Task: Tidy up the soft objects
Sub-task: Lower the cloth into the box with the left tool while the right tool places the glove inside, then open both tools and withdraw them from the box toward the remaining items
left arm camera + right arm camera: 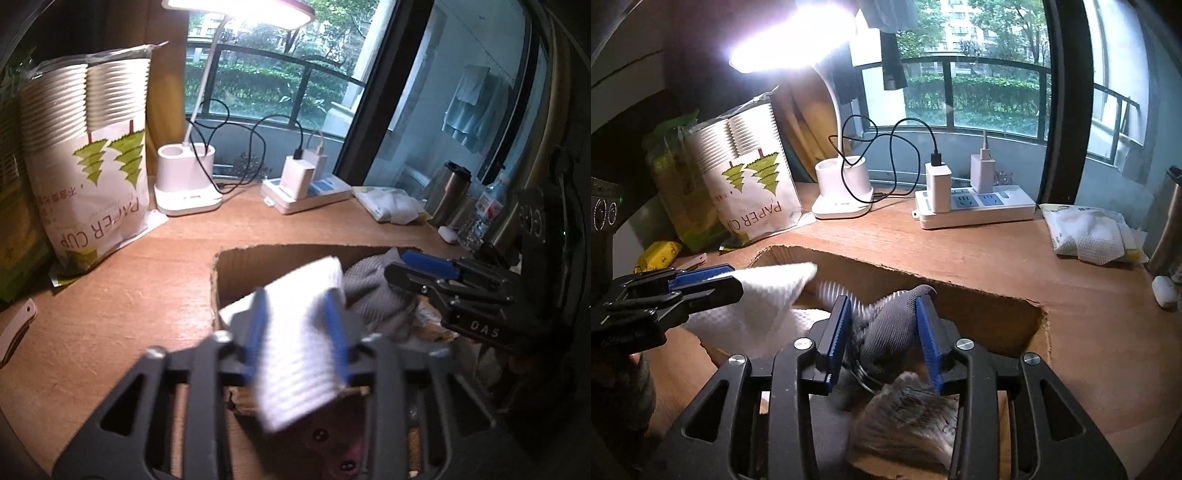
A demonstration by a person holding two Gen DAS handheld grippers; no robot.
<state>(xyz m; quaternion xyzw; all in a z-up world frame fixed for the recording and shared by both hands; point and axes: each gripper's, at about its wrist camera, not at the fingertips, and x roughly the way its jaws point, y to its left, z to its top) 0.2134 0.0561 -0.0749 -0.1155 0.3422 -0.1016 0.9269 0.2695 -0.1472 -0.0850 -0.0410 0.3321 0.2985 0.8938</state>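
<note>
Left gripper: fingers clamped on white ribbed cloth, held over the cardboard box at 6 o'clock in left wrist view. Right gripper: fingers partly closed around grey knit fabric inside the box, contact on both pads. More striped fabric below it. Box sits on the counter; power strip at 12 o'clock.

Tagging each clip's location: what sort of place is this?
Probably a home desk by a balcony window: a wooden desk with a desk lamp, a power strip and a paper-cup pack.
</note>
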